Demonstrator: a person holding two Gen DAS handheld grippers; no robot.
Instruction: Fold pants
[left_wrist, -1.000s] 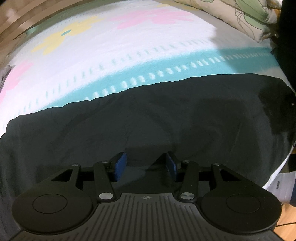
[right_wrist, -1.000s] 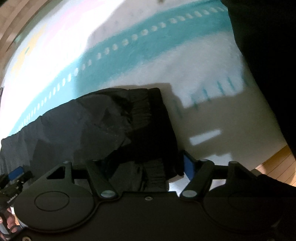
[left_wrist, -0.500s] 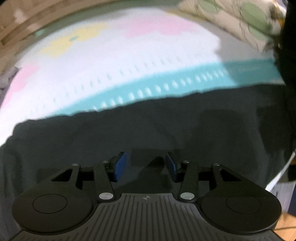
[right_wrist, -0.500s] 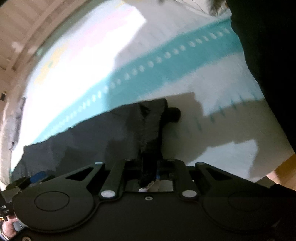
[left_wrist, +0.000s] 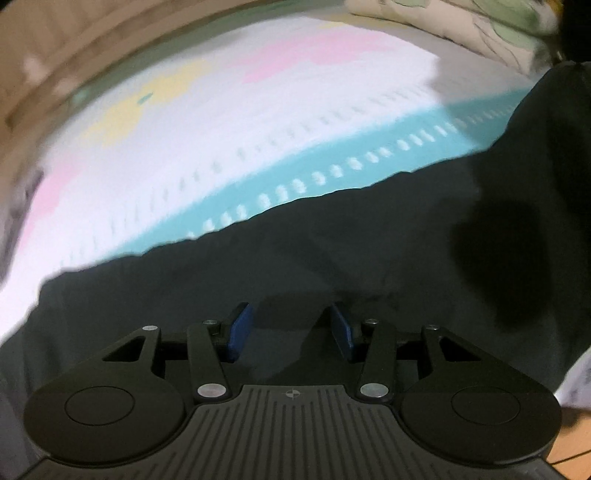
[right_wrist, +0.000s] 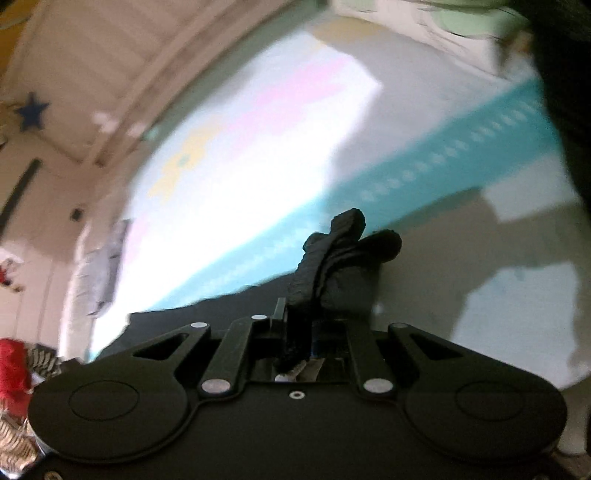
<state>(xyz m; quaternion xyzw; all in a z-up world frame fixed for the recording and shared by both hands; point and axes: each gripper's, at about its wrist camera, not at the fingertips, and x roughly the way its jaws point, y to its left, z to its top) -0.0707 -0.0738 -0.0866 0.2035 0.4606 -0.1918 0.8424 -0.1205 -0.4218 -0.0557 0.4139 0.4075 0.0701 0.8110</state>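
Black pants (left_wrist: 295, 266) lie across the near part of a bed. In the left wrist view my left gripper (left_wrist: 291, 328) is open just above the pants' cloth, its blue pads (left_wrist: 240, 326) apart with nothing between them. The pants' right end rises up at the right edge (left_wrist: 546, 155). In the right wrist view my right gripper (right_wrist: 297, 328) is shut on the pants' elastic waistband (right_wrist: 332, 251), which stands up bunched above the jaws and is lifted off the bed.
The bedsheet (left_wrist: 229, 147) is white with pink and yellow patches and a teal band (left_wrist: 332, 173). A floral pillow (left_wrist: 461, 22) lies at the far right. A wooden bed frame (left_wrist: 55, 62) runs along the far side. Red clutter (right_wrist: 14, 362) sits at the left.
My right gripper closed on the waistband and has lifted it, tilting the view upward. The pants' right end has risen in the left wrist view. My left gripper stays open over the cloth.
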